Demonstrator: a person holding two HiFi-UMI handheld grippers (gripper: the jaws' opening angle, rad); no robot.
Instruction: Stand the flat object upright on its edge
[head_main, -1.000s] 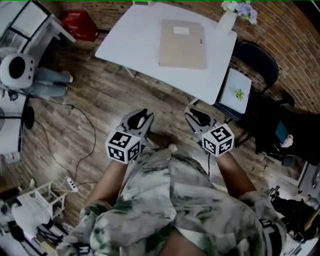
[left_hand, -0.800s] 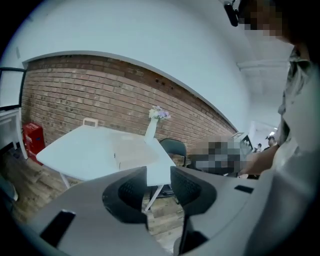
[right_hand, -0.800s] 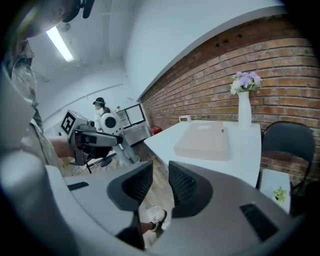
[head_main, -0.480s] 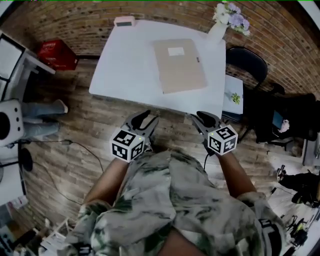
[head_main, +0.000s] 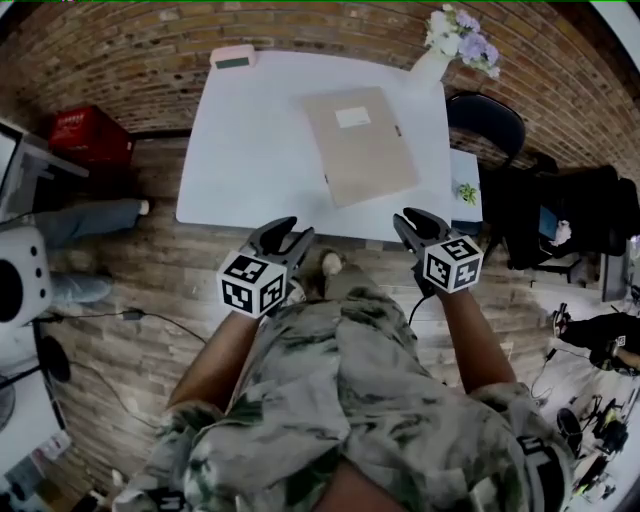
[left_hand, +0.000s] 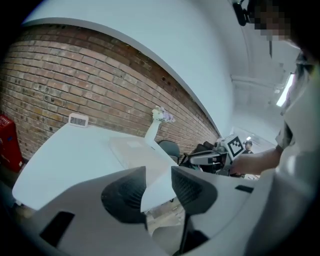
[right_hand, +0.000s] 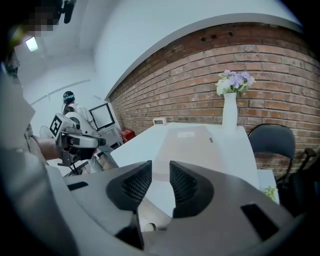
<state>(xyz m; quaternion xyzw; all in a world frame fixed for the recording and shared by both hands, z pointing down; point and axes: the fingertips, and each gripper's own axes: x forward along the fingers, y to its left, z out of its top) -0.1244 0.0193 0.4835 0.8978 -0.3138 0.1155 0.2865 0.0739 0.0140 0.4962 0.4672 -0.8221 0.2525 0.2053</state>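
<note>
With the tan folder (head_main: 360, 143) laid flat on the white worktop (head_main: 250, 150) at upper centre, and the left hand-held gripper (head_main: 289, 234) and right hand-held gripper (head_main: 412, 222) held below it, empty, jaws just opened partway, the approach was judged in hand and a reach to the folder's edge called for.

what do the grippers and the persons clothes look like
Both the left gripper and right gripper are grey-bodied with black curved fingers, ribbed on the inside. Each carries a white cube with black square markers. The person wears a loose top mottled green and white.
</note>
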